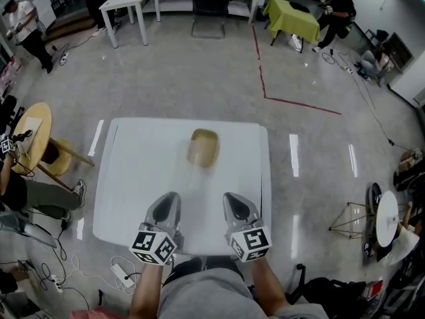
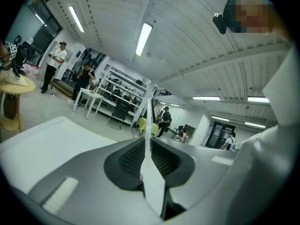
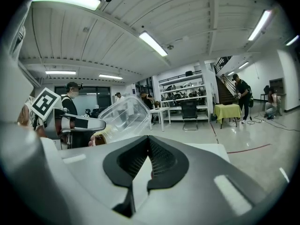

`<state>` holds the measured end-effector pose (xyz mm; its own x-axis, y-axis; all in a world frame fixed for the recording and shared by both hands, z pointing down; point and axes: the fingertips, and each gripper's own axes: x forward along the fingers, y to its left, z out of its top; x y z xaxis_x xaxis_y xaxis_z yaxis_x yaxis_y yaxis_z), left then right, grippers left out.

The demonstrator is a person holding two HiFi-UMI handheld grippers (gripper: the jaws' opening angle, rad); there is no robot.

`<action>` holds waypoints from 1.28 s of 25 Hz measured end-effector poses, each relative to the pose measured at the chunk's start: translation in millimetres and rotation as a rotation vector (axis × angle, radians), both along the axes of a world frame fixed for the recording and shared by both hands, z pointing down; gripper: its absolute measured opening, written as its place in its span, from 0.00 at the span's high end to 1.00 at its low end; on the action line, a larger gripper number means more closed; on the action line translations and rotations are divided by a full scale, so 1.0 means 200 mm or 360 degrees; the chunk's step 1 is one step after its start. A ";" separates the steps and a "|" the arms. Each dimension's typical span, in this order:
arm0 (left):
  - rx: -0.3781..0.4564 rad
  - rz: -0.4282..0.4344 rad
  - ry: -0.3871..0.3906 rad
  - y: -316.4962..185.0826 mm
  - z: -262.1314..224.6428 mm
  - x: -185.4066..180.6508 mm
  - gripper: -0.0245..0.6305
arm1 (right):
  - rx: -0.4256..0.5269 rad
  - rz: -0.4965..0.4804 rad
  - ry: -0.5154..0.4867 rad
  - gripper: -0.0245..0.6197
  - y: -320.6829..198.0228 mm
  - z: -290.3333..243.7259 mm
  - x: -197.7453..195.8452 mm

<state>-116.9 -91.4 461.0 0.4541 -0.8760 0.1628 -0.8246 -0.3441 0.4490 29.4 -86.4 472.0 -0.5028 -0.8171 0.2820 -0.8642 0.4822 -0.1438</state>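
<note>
Item: clear plastic container (image 1: 203, 147) with tan contents. Stands on the white counter (image 1: 133, 178), toward the far edge and about midway between the left and right edges. Touched by neither gripper. Left gripper (image 1: 167, 203): over the near edge, fingers (image 2: 129, 159) pressed together, nothing between. Right gripper (image 1: 234, 202): beside it over the same edge, fingers (image 3: 161, 159) likewise pressed together, empty. Both aimed at the container and well apart from it. Progress, as judged: nothing gripped, lifted or opened; all handling of the container left undone. Surroundings: red tape line (image 1: 292, 102) on the floor, green-covered table (image 1: 292, 18), persons beyond.
</note>
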 end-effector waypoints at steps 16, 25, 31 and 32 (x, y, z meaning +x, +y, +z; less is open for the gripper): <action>0.0038 0.0074 -0.0319 0.40 0.06 -0.01 0.89 | 0.0082 0.0110 -0.0024 0.95 0.37 -0.11 0.01; -0.0007 0.0132 -0.0334 0.52 0.15 0.02 0.89 | 0.0057 0.0178 -0.0027 0.95 0.51 -0.08 0.03; -0.0004 0.0168 -0.0353 0.52 0.15 0.05 0.89 | 0.0047 0.0209 -0.0022 0.95 0.53 -0.07 0.06; -0.0003 0.0173 -0.0353 0.52 0.15 0.06 0.89 | 0.0047 0.0212 -0.0022 0.95 0.53 -0.07 0.06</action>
<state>-105.6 12.2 491.8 0.4987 -0.8236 0.2704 -0.8613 -0.4356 0.2618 42.1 19.4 458.5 -0.3929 -0.8848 0.2505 -0.9189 0.3673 -0.1438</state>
